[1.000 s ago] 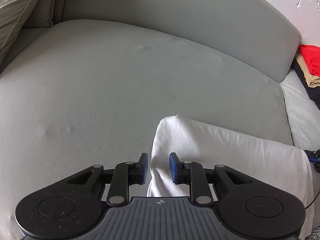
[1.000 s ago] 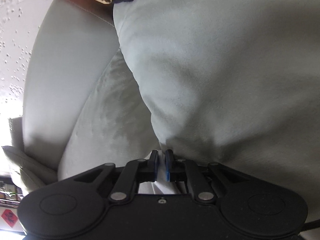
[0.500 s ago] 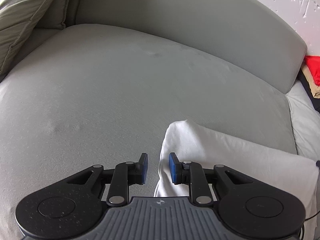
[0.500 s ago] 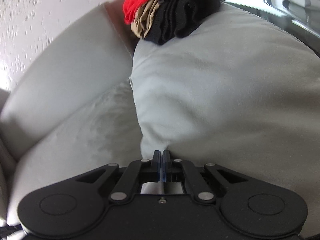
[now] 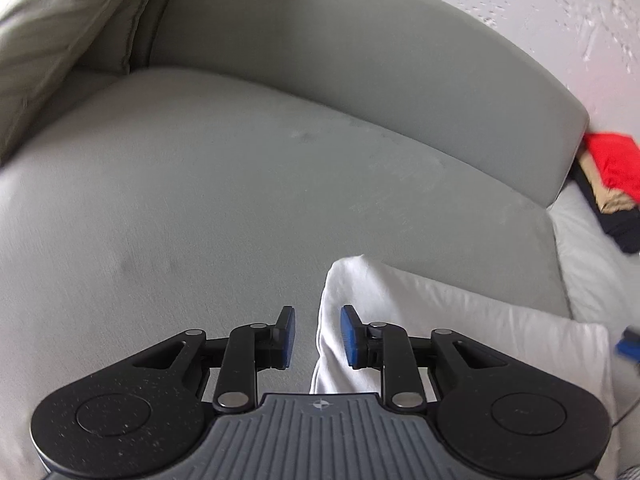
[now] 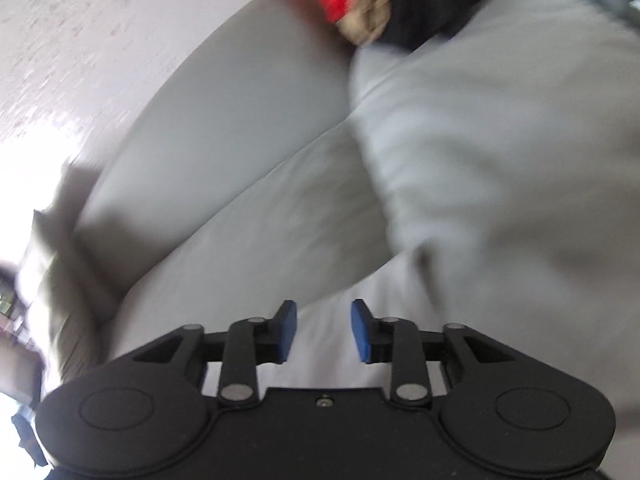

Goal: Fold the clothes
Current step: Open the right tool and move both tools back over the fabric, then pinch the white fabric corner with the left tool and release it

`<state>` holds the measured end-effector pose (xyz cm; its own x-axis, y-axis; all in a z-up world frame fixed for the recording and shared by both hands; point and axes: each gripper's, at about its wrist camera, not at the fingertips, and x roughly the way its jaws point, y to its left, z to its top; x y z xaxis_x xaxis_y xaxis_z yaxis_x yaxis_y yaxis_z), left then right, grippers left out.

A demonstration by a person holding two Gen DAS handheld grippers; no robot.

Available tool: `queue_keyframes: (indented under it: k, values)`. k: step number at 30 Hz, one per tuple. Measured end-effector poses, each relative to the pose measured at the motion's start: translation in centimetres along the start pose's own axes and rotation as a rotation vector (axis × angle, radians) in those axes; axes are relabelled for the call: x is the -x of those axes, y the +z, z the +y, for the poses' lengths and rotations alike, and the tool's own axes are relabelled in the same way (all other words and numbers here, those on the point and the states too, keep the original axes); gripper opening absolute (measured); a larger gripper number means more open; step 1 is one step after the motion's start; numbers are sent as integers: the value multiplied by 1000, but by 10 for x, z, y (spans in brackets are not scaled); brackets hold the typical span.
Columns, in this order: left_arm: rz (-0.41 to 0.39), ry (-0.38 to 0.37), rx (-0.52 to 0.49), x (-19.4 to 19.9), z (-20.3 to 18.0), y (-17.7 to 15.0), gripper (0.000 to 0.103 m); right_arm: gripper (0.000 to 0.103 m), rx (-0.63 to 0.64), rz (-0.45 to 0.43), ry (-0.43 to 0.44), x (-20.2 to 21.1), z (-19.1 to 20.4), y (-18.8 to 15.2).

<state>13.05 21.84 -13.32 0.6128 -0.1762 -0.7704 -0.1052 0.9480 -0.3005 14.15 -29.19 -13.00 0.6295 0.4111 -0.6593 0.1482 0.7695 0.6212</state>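
Observation:
A folded white garment [image 5: 460, 320] lies on the grey sofa seat [image 5: 200, 200]. My left gripper [image 5: 318, 336] is open, its jaws astride the garment's left folded edge, holding nothing. My right gripper [image 6: 324, 330] is open above the white garment [image 6: 324, 360], which shows between and below its blue pads; the view is blurred. The tip of the right gripper shows as a blue blur at the garment's right end in the left wrist view [image 5: 626, 344].
A pile of red, tan and black clothes [image 5: 612, 184] sits at the sofa's far right, also in the right wrist view [image 6: 380, 4]. A light grey cushion [image 6: 500, 160] lies to the right, the backrest [image 5: 360, 60] behind, a pillow [image 5: 60, 40] at left.
My right gripper was shut on the white garment's edge and has opened, letting it go, and its view has swung. My left gripper stays open and has drawn back slightly.

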Motion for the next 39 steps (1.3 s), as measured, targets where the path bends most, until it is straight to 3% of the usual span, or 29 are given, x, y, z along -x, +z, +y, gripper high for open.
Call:
queue_keyframes:
  k: [4,7,10,14,18,22,27,34,37,38,39]
  values:
    - [59,-63,133,-23,19,7,29,32,30,128,75,-34,16,-24]
    - [81,-112,230,-37,30,10,30,31,15,191,52,-55,16,-34]
    - [86,-133,265,-45,36,12,30,31,1,192,52,-62,13,-37]
    - [139,-301,305,-56,40,11,22,31,-45,197,63,-63,9,-37]
    - [107,-362,343,-57,44,7,15,31,-51,198,61,-64,10,-37]
    - [69,-489,398,-55,51,9,15,31,-60,197,63,-63,9,-40]
    - [137,-497,420,-77,50,11,15,31,-64,197,63,-63,8,-40]
    - [162,-558,458,-98,44,16,15,31,-59,201,58,-62,8,-39]
    - [177,-535,474,-107,42,19,9,31,-56,201,55,-61,9,-40]
    - [168,-498,479,-107,41,19,1,31,-54,201,54,-61,10,-40]
    - [142,-452,477,-105,40,20,0,31,-52,200,52,-61,10,-40]
